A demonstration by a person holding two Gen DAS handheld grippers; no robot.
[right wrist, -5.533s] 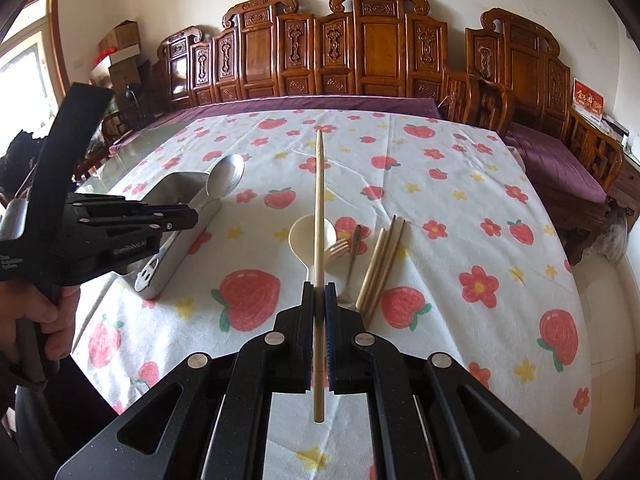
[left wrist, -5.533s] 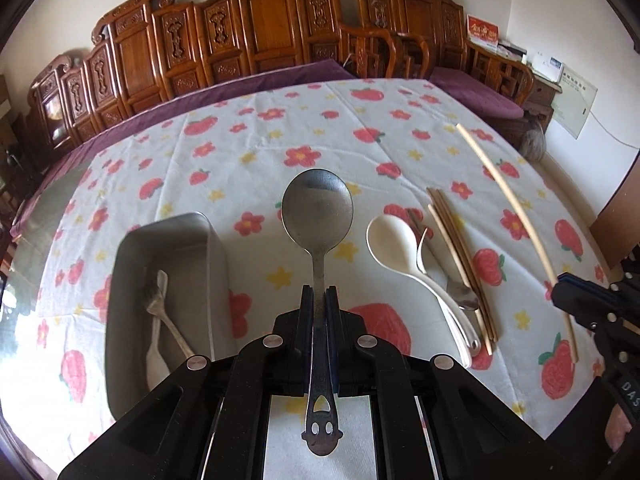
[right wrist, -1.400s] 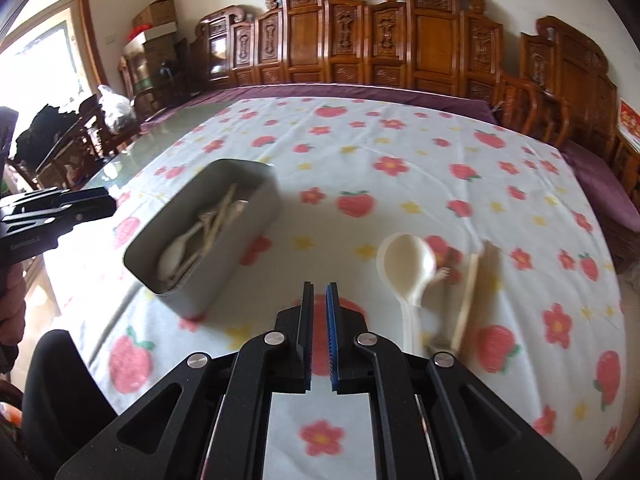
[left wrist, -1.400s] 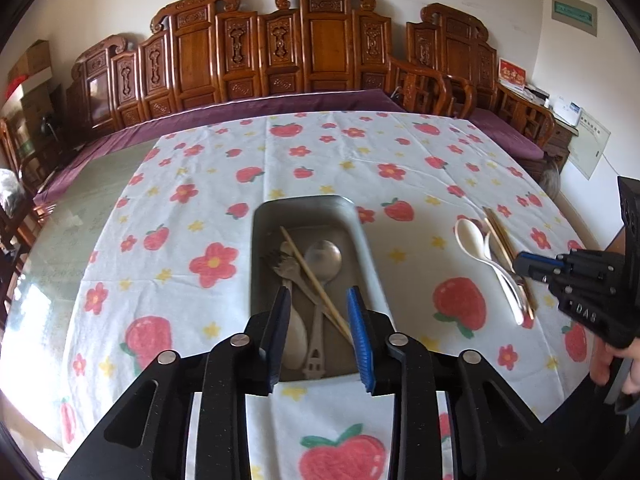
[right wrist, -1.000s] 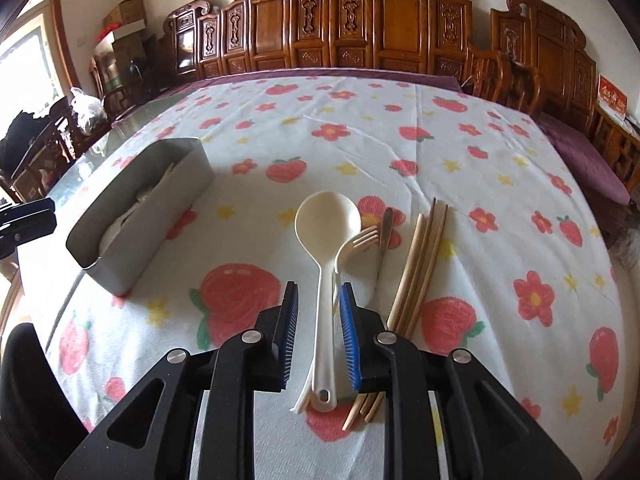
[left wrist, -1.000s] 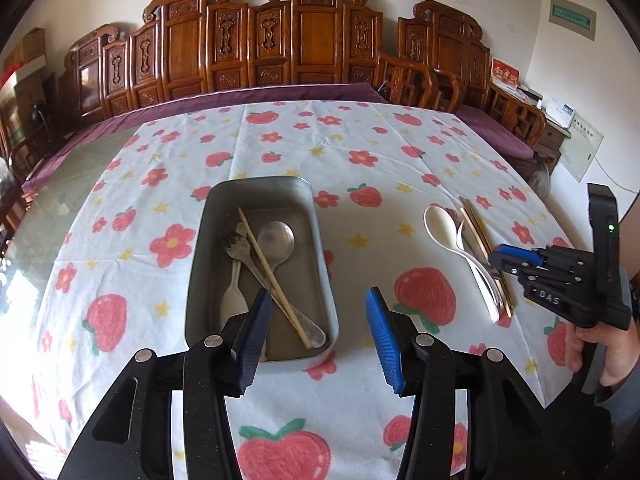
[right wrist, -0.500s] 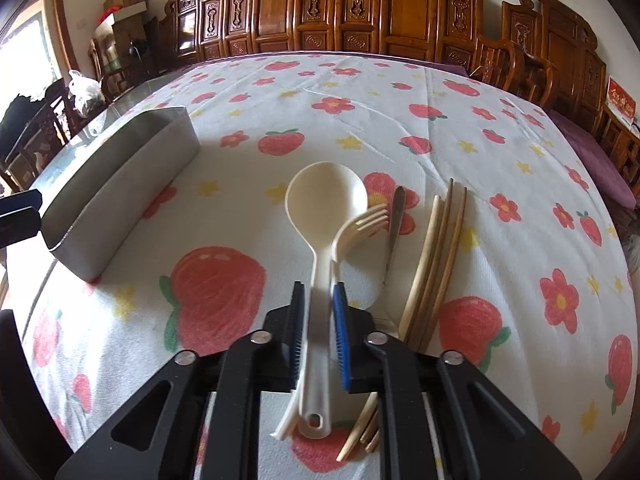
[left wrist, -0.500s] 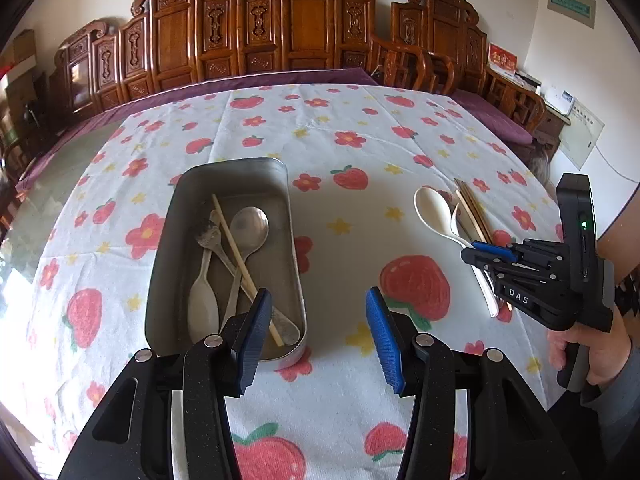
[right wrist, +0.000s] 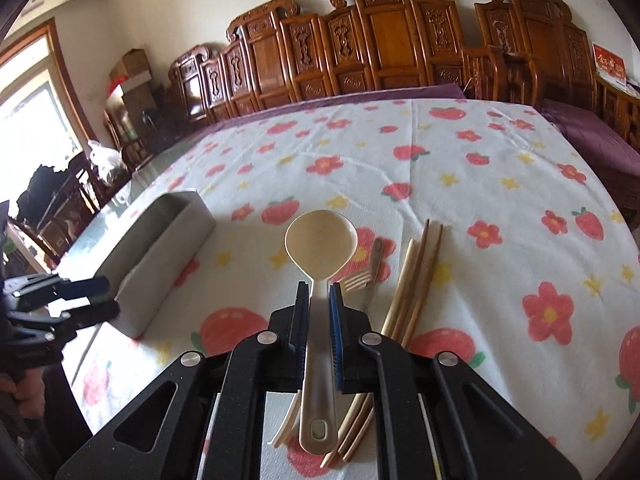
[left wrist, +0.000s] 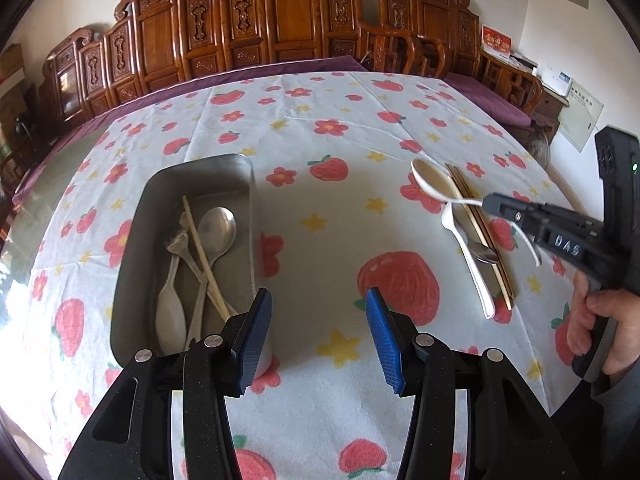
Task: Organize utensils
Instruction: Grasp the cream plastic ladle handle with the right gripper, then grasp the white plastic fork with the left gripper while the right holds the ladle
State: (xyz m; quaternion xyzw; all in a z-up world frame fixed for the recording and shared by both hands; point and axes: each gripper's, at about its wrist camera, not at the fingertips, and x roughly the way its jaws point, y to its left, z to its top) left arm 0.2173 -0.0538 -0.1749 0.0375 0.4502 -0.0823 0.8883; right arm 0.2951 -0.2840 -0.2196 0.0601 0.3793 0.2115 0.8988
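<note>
Table [left wrist: 320, 128] under strawberry-print cloth, steel tray [left wrist: 240, 164] sitting left. Tray holding four pieces: metal spoon [left wrist: 218, 228], fork [left wrist: 176, 240], pale spoon [left wrist: 170, 312], one chopstick [left wrist: 200, 244].

Right gripper [right wrist: 319, 292] clamping handle of cream spoon [right wrist: 320, 246], jaws just been closing on it; spoon sitting at right pile, bowl pointing far.

Left gripper [left wrist: 319, 312] hanging about half open, gripping nothing, near tray's right wall.

Remaining on cloth: cream fork [right wrist: 356, 280], metal utensil [right wrist: 374, 256], three chopsticks [right wrist: 416, 268]. Judging roughly half sorted.
</note>
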